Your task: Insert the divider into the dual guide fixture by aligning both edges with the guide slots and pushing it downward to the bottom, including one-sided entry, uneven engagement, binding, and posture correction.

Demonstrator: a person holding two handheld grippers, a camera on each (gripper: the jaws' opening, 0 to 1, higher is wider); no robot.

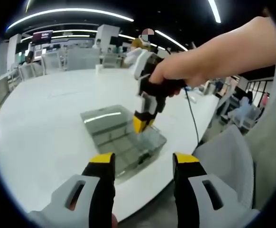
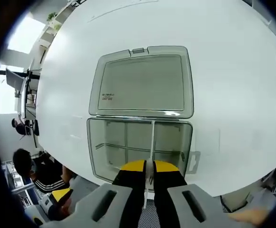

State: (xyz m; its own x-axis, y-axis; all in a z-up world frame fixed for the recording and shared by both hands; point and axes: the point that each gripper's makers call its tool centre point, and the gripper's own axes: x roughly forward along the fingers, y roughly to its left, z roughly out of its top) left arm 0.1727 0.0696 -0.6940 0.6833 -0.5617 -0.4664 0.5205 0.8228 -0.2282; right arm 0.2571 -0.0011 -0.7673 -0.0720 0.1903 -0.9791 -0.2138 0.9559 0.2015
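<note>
Down on the broad white tabletop (image 2: pixel 233 85) lies a clear plastic compartment box with its hinged lid (image 2: pixel 142 81) folded flat open behind it. Its tray (image 2: pixel 100 145) is crossed inside by a long transparent partition running side to side. From the right gripper view, the right gripper (image 2: pixel 149 167) looks straight down at the tray's near edge, its two yellow-tipped black jaws drawn close together on the thin transparent divider strip (image 2: pixel 152 137). That strip stands upright across the tray, running from the jaws toward the hinge side, roughly in the middle of the tray's width. Whether its ends sit fully in the wall slots cannot be told.

From the left gripper view, the same box (image 1: pixel 124 135) sits near the table's edge, with the right gripper (image 1: pixel 142 124) held in a person's hand (image 1: pixel 176 71) and pointing down into the tray. A black cable (image 1: pixel 193 118) trails from that hand toward the edge. The left gripper (image 1: pixel 142 164) hangs back off the table's rim, its yellow-tipped jaws spread well apart with nothing between them.
</note>
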